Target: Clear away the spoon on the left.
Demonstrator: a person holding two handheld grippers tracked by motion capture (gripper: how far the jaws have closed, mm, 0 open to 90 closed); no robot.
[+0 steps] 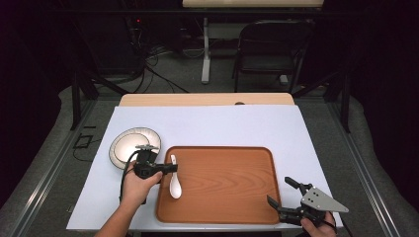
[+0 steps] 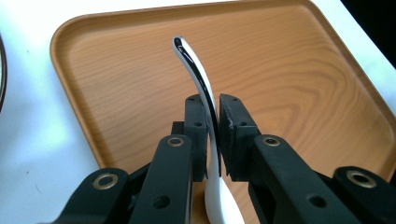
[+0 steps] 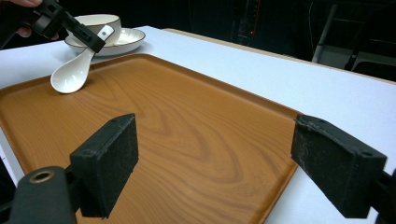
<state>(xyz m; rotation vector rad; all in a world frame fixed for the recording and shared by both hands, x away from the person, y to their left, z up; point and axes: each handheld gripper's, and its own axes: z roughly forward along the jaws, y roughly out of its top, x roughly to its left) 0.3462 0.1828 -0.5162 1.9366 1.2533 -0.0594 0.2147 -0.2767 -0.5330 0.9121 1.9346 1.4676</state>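
Spoon [image 2: 205,88] clamped in left hand-held gripper [image 2: 212,135], bowl end touching tray [image 1: 232,197] at its left edge; release left to do, right hand-held gripper [image 3: 215,163] idle, jaws wide apart.

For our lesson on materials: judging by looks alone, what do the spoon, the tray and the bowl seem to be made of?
Spoon: probably glazed white ceramic; its handle shows a glossy sheen in the left gripper view.
Tray: wood or a wood-look laminate; brown grain lines, smooth satin surface.
Bowl: likely glazed ceramic, off-white, on a matching plate.
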